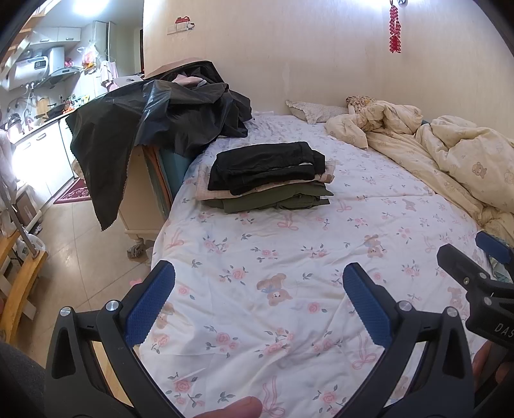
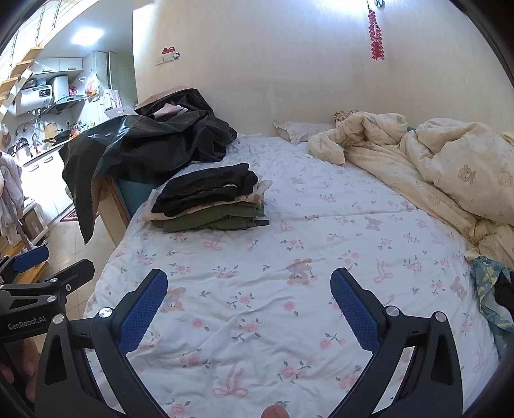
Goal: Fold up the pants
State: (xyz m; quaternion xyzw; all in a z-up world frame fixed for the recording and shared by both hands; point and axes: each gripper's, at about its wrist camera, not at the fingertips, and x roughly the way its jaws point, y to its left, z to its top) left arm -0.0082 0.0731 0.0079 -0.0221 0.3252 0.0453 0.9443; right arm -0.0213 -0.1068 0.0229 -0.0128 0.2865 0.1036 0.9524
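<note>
Cool, even light with blown-out glare from ceiling lamps [image 2: 87, 36] and the upper wall [image 1: 379, 3], soft shadows, sharp centres, strong fisheye bending and dark vignetted corners where detail perhaps smears.

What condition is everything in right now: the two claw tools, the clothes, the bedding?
left gripper: open, empty, above the sheet.
right gripper: open, empty, above the sheet.
stack of clothes: folded, piled neatly, black item on top.
floral sheet: spread out, slightly wrinkled.
cream duvet: crumpled against the wall.
black plastic sheeting: draped loosely over the furniture beside the bed.
</note>
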